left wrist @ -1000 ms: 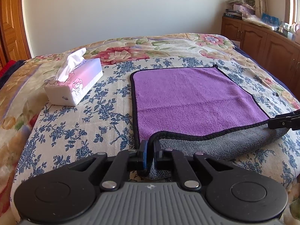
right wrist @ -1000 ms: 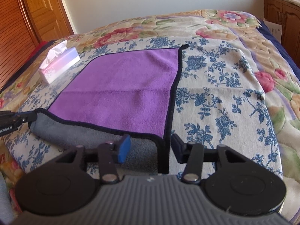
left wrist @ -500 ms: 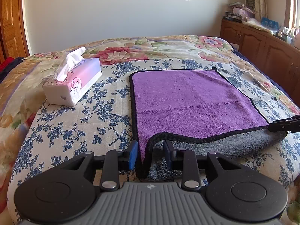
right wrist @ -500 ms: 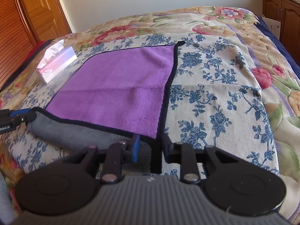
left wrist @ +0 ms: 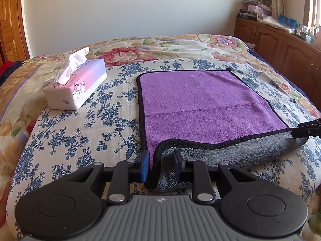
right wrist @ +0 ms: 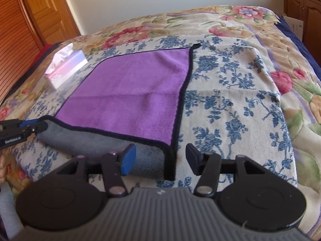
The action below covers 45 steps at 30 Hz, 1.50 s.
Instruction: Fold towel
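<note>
A purple towel (left wrist: 200,104) with black trim lies flat on the floral bed (left wrist: 60,136). Its near edge is turned over, so the grey underside (left wrist: 230,150) shows. My left gripper (left wrist: 161,165) stands at the towel's near left corner; its jaws are closing, the trimmed corner is between them, and a gap is still visible at the pads. My right gripper (right wrist: 160,159) is at the near right corner of the towel (right wrist: 136,92); its jaws are opening wide and the black-edged corner lies loose between them. Each gripper's tip shows in the other's view, the right gripper (left wrist: 307,129) and the left gripper (right wrist: 24,128).
A pink and white tissue box (left wrist: 78,84) sits on the bed left of the towel. Wooden cabinets (left wrist: 280,46) with clutter on top line the right wall. A wooden door (right wrist: 40,16) stands at the far left. The bed's edge runs just below both grippers.
The left jaws, shut on the towel corner a second ago, have let it go. The right jaws narrowed around their corner, then spread wide again. The towel has stayed put.
</note>
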### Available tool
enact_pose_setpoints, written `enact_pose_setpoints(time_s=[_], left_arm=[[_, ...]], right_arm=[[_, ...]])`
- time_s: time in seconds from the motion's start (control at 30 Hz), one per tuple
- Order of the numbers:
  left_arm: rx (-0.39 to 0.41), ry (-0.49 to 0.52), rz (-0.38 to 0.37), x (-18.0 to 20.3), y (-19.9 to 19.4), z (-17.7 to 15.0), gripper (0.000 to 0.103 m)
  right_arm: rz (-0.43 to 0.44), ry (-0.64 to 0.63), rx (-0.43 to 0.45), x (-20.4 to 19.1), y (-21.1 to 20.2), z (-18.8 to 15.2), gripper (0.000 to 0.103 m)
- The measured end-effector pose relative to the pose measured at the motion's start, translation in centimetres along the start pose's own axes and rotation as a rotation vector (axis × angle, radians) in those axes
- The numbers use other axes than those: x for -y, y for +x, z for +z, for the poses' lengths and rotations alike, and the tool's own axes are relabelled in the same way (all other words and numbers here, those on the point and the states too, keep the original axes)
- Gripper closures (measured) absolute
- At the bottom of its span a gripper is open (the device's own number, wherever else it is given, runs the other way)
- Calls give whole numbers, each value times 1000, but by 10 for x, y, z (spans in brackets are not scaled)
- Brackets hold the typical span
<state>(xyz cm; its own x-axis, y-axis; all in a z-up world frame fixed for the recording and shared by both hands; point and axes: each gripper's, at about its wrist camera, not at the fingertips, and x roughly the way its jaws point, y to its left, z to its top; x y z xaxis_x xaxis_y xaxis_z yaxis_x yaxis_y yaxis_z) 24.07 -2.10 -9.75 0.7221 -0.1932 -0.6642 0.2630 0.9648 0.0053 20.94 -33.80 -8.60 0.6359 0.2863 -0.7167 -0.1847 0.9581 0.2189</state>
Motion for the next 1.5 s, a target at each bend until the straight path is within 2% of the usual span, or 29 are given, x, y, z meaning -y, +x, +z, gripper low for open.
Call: enact_pose_setpoints(time_s=[0.03,0.13,0.2,0.33,0.37,0.5,0.6,0.8,1.17,1.5], left_arm=[[0,-1,0,0,0,0,76],[-1,2,-1,0,0,0,77],[-2,3,-1,0,1,0,79],[-5,5,-1,0,2,-1,85],[-5,6,0,0,2,-1,86],[-3,7,-3,0,2,-1,95],[-5,2,-11,0,1,-1,97],[8,-7,-19,0,-4,2,97],[26,-14,-14,2,-19,13,97],[32,-19,0,4,-25,20,98]], right_arm=[[4,-5,-8,-1,1,0,48],[10,-24,-20,-4,2,-1,61],[5,-32,-19,-4,1,-1,74],[-11,-35,-18,-2,1,-1,86],[-14,-38,-19,-1,1,-1,94],[-16,-54,-18,-3,0,-1,97],[-11,-62,-18,-4,-1,0,99],[-17,-65,4,-4,-4,1,100],[-13,-70,114,-8,-20,11,100],[-12,-82,171,-13,-28,19,100]])
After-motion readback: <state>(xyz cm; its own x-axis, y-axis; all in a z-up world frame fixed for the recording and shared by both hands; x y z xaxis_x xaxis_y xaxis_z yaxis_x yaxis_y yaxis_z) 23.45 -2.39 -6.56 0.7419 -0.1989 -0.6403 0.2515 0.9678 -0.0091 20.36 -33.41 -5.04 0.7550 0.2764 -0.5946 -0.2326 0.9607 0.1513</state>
